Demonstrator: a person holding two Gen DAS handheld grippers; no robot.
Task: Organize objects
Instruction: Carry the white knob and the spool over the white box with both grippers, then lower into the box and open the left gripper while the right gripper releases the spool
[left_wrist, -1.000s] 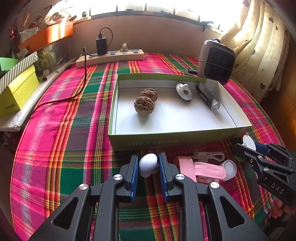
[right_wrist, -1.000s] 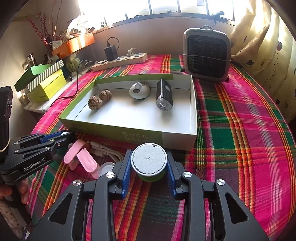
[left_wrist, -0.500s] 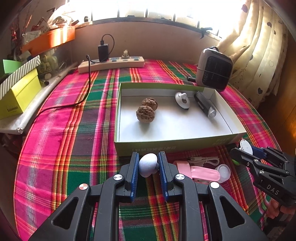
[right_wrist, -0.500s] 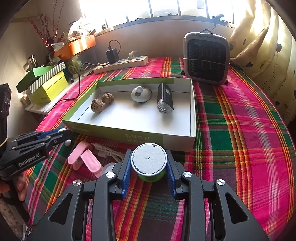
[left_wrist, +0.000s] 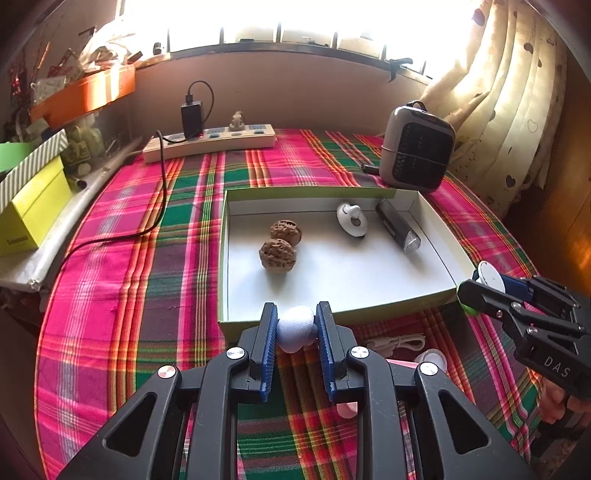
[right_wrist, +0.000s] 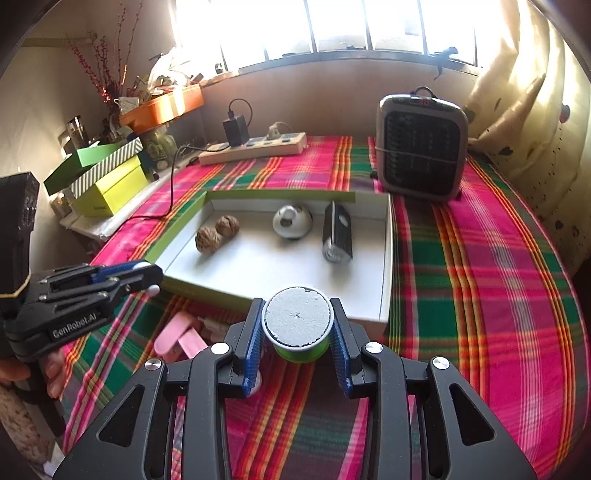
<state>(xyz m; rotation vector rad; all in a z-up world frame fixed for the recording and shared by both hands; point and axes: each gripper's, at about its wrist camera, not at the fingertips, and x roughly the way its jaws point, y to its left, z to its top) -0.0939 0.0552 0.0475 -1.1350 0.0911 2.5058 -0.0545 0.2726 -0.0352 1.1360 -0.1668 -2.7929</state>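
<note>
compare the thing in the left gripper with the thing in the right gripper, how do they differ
The egg-shaped thing in the left gripper is pale bluish white and rounded all over; the spool in the right gripper is a green cylinder with a flat grey top. The spool is wider, so the right jaws stand further apart. Both are clamped between blue pads near the tray's front wall.

A shallow box (left_wrist: 369, 284) sits at centre frame on a cloth-covered table (left_wrist: 129, 280), holding two walnuts (left_wrist: 277, 254) at its left, a round holder (left_wrist: 351, 218) and a torch (left_wrist: 397, 229) at its right. Behind it, a power strip (left_wrist: 210, 142) lies upper left and a heater (left_wrist: 417, 151) stands upper right. A clip (right_wrist: 181, 338) and cable (left_wrist: 397, 341) lie before the box's near wall.
</note>
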